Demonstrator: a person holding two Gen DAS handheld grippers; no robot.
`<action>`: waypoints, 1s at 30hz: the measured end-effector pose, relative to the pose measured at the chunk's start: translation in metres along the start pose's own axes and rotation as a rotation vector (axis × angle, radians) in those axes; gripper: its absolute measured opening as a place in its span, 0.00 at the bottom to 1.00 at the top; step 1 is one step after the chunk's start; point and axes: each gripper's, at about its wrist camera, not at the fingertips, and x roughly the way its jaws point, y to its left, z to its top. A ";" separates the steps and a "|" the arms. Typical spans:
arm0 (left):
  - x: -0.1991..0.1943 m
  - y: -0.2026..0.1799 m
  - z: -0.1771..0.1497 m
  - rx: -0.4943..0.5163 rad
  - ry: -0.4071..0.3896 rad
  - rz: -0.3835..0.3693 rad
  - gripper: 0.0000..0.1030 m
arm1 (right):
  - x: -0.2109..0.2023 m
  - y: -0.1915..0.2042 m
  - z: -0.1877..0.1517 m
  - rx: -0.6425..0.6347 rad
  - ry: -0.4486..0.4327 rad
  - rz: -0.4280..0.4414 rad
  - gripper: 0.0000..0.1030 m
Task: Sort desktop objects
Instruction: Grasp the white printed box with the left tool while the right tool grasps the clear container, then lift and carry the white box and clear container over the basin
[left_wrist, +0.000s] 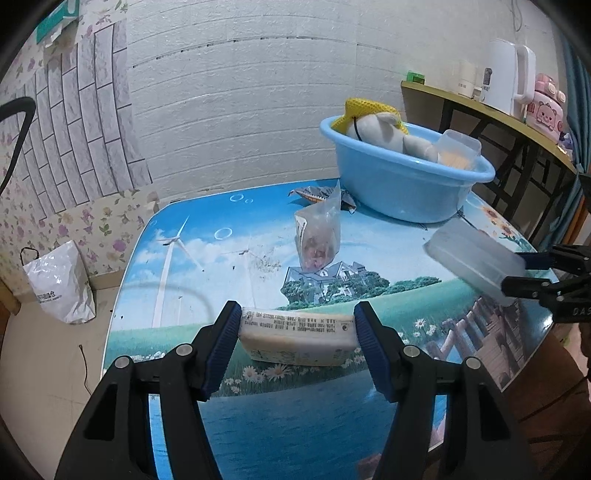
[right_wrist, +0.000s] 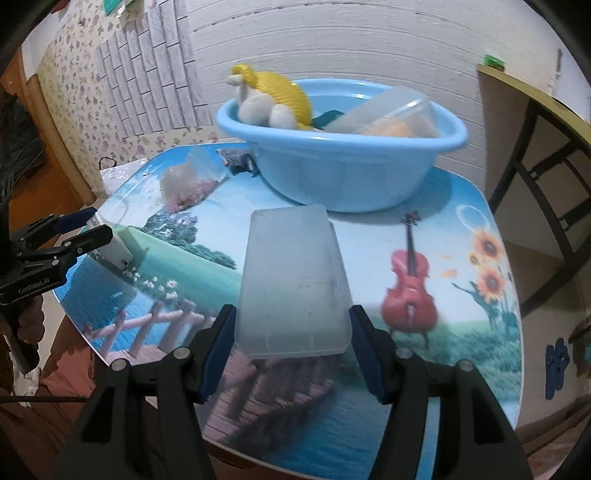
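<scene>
My left gripper (left_wrist: 297, 325) is shut on a flat white packet (left_wrist: 299, 339) at the near edge of the picture-printed table (left_wrist: 221, 258); it also shows in the right wrist view (right_wrist: 88, 225). My right gripper (right_wrist: 291, 328) is shut on a frosted plastic box (right_wrist: 291, 280) and holds it above the table, in front of the blue basin (right_wrist: 343, 173). The box also shows in the left wrist view (left_wrist: 476, 262). The basin (left_wrist: 399, 184) holds a plush toy with a yellow hat (left_wrist: 373, 122) and a clear container (left_wrist: 458, 147).
A clear bag of pink bits (left_wrist: 319, 236) stands mid-table, with a crumpled wrapper (left_wrist: 321, 194) behind it by the basin. A side shelf (left_wrist: 491, 110) with a white kettle (left_wrist: 509, 77) stands at the right. A white bag (left_wrist: 59, 284) sits on the floor at the left.
</scene>
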 end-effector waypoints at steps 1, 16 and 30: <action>0.001 0.000 -0.002 0.000 0.003 0.001 0.61 | -0.001 -0.002 -0.002 0.004 0.001 -0.004 0.59; 0.020 0.001 -0.012 0.000 0.065 -0.015 0.62 | 0.011 0.001 -0.001 -0.014 0.003 -0.005 0.74; 0.033 0.004 -0.014 0.003 0.080 -0.020 0.61 | 0.033 0.005 0.005 -0.030 0.035 -0.049 0.75</action>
